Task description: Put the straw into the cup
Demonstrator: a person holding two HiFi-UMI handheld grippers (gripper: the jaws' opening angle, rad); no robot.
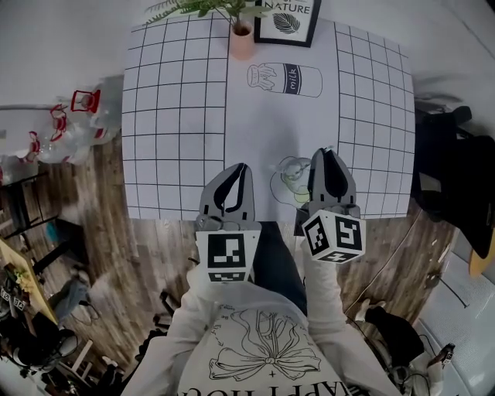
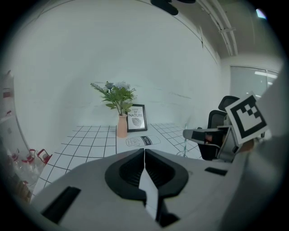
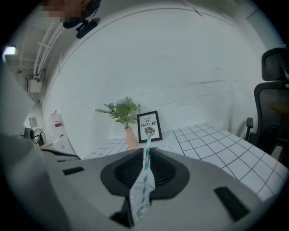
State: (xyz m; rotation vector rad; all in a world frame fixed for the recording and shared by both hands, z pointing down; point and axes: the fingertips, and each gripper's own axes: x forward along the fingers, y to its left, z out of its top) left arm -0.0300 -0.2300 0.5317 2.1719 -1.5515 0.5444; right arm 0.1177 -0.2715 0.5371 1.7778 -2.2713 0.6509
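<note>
Now, head view: both grippers held low over the near edge of the table [image 1: 178, 116], which carries a white cloth with a black grid.

Right gripper [image 3: 145, 151] – jaws pressed together on the straw [image 3: 144, 173], a white one with teal stripes. It stands upright in the pinch, its top poking out above the jaw tips and its lower length running down between the pads. From above, the right gripper [image 1: 326, 158] hangs just beside the cup [image 1: 291, 176] and covers the cup's right side.

The cup is clear glass with a greenish tint inside. It stands on the cloth near the front edge, between the two grippers and closer to the right one. The straw is not in it; it is in the right gripper's grip.

Left gripper [image 2: 144, 151] – jaws closed against each other, nothing between them. In the head view the left gripper [image 1: 238, 172] sits over the table edge, apart from the cup.

Far end of the table: a pink vase [image 1: 242, 40] with green sprigs, touching or nearly touching a black-framed print [image 1: 287, 21] reading NATURE. A milk-bottle drawing [image 1: 285, 79] lies printed on the cloth in front of them.

A black office chair [image 3: 271, 113] stands off the table's right side.
</note>
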